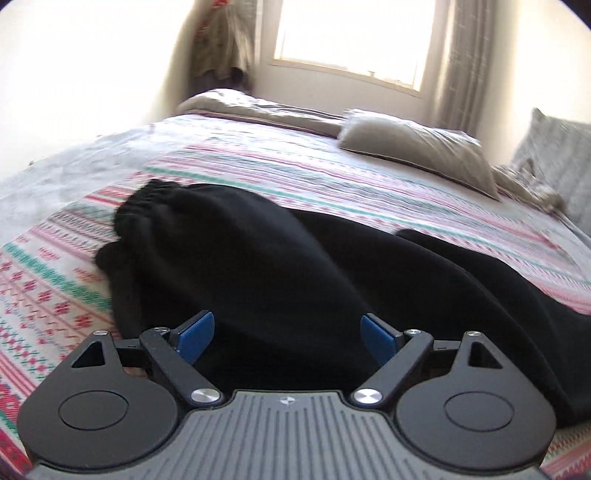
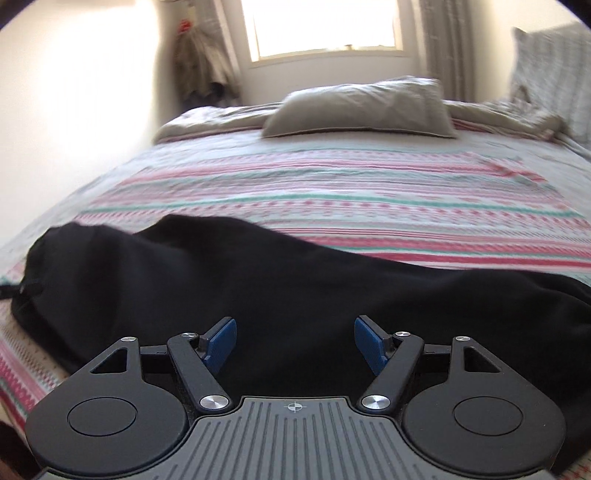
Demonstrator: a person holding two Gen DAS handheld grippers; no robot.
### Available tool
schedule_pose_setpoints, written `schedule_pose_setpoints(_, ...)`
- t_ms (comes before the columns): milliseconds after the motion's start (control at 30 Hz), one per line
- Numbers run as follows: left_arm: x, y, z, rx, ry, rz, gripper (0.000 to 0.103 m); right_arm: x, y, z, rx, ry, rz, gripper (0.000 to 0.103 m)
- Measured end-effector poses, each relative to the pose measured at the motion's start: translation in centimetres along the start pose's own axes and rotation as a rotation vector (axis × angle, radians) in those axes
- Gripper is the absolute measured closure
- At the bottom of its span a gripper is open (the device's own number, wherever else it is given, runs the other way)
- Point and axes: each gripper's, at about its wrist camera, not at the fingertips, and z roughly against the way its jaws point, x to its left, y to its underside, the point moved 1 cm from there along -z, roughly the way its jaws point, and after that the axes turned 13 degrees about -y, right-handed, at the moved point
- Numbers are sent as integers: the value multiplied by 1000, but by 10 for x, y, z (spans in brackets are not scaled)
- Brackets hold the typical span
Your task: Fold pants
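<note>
The black pants (image 1: 280, 280) lie across the near part of the bed (image 1: 332, 177), on its striped pink, teal and white cover, stretched roughly from left to right. In the left wrist view the gathered waistband (image 1: 147, 199) sits up and to the left, and the legs run off to the right. The left tool (image 1: 287, 334) hovers over the middle of the dark cloth, its blue pads (image 1: 195, 334) spread wide with nothing pinched between them; whether they touch the fabric below cannot be told. It points forward and slightly down toward the far side of the bed.

In the right wrist view the pants (image 2: 295, 288) fill the lower half, the waist end at the left. The right tool (image 2: 294, 341) is also spread, its blue pads (image 2: 221, 341) apart over the cloth and gripping nothing, aimed forward and slightly down.

A beige pillow (image 2: 362, 107) lies at the far side under the bright window (image 2: 325, 26).
</note>
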Motion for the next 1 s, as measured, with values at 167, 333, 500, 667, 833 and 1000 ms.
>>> schedule_pose_setpoints(167, 31, -7, -6, -13, -53, 80, 18, 49, 0, -25, 6, -114, 143, 31)
schedule_pose_setpoints(333, 46, -15, -21, -3, -67, 150, 42, 98, 6, -44, -2, -263, 293, 32)
schedule_pose_setpoints(500, 61, -21, -36, 39, -52, 276, 73, 146, 15, -68, 32, -413, 407, 45)
schedule_pose_setpoints(667, 63, -25, -42, 43, -60, 325, 89, 170, 23, -99, 80, -466, 440, 62)
schedule_pose_setpoints(833, 56, -33, -26, -59, -87, 259, 92, 175, 27, -110, 87, -467, 456, 98)
schedule_pose_setpoints(1000, 65, -42, 13, -140, -108, 236, 92, 170, 9, -83, 17, -527, 421, 99)
